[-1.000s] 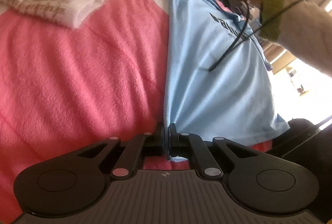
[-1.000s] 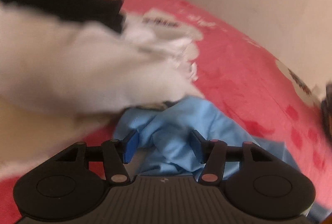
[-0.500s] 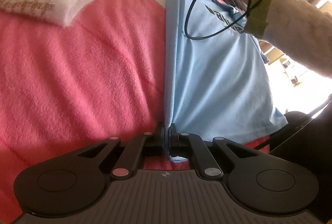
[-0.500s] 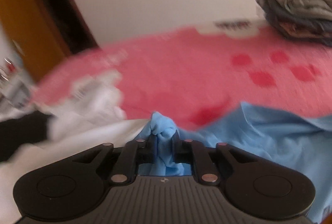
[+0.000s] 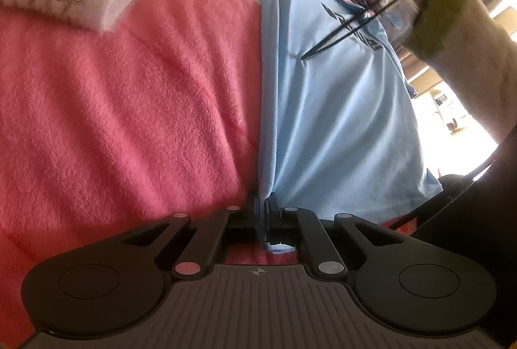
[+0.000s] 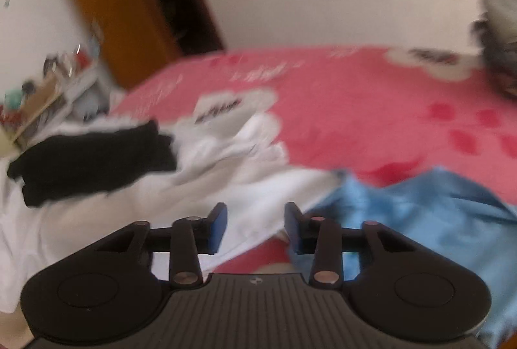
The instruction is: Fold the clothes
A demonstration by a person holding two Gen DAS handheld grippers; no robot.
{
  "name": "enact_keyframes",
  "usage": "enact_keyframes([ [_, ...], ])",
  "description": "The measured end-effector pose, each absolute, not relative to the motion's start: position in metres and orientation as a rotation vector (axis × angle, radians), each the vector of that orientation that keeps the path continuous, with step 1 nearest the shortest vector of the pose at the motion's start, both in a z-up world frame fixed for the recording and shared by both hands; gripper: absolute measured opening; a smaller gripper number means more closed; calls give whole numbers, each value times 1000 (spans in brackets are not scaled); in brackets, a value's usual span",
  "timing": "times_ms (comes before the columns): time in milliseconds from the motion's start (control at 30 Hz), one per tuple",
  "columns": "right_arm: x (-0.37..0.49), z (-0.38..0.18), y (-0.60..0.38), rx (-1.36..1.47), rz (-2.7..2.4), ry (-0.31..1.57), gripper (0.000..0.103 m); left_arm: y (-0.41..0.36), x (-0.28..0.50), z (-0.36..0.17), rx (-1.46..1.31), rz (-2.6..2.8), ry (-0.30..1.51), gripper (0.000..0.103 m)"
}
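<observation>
L gripper point(image 5: 265, 213) jaws clamp light-blue T-shirt point(image 5: 339, 110) hem; shirt's long axis runs to 12 o'clock over pink blanket point(image 5: 129, 97). R gripper point(image 6: 255, 227) jaws wide, empty; I see shirt at its 3 o'clock, just beside.

The left claw point(image 5: 265, 213) is matt black plastic with small shiny metal rivets, and its ribbed grey body looks rubbery. Pinched between its fingers is a light blue T-shirt point(image 5: 339, 110) of smooth, thin cloth. To the left of it, the pink blanket point(image 5: 129, 97) is thick and fuzzy. The right claw point(image 6: 255, 226) has matt blue pads point(image 6: 217, 227); ahead of it lie soft white cloth point(image 6: 226, 187) and a matt black garment point(image 6: 93, 161).
</observation>
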State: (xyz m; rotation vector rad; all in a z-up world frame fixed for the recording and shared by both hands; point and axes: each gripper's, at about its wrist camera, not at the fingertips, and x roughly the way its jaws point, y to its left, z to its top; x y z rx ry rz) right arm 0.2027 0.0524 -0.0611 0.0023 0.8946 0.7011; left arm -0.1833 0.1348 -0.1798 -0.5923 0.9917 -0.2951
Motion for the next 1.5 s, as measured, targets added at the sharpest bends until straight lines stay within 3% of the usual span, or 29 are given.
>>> enact_keyframes([
  [100, 228, -89, 92, -80, 683, 985, 26, 138, -183, -182, -605, -298, 993, 5],
  [300, 264, -99, 155, -130, 737, 1055, 23, 143, -182, -187, -632, -304, 996, 6],
  [533, 300, -98, 202, 127, 846, 1044, 13, 149, -182, -189, -667, -312, 1012, 6],
  [600, 299, -98, 231, 48, 853, 1010, 13, 150, -183, -189, -670, -314, 1013, 6],
  [767, 272, -55, 192, 142, 931, 804, 15, 154, -182, -192, -690, -329, 1003, 6],
  [900, 253, -29, 110, 210, 899, 809, 16, 154, -181, -194, -698, -348, 997, 6],
  [1133, 220, -114, 90, -116, 803, 1131, 17, 157, -174, -197, -724, -367, 1018, 6],
  [1233, 216, -126, 120, -154, 845, 1085, 18, 158, -173, -198, -743, -362, 1031, 6],
  [1300, 220, -125, 139, -161, 868, 1079, 7, 158, -172, -199, -756, -359, 1039, 6],
  [1500, 238, -131, 179, -142, 894, 1108, 6, 160, -169, -200, -795, -349, 1062, 6],
])
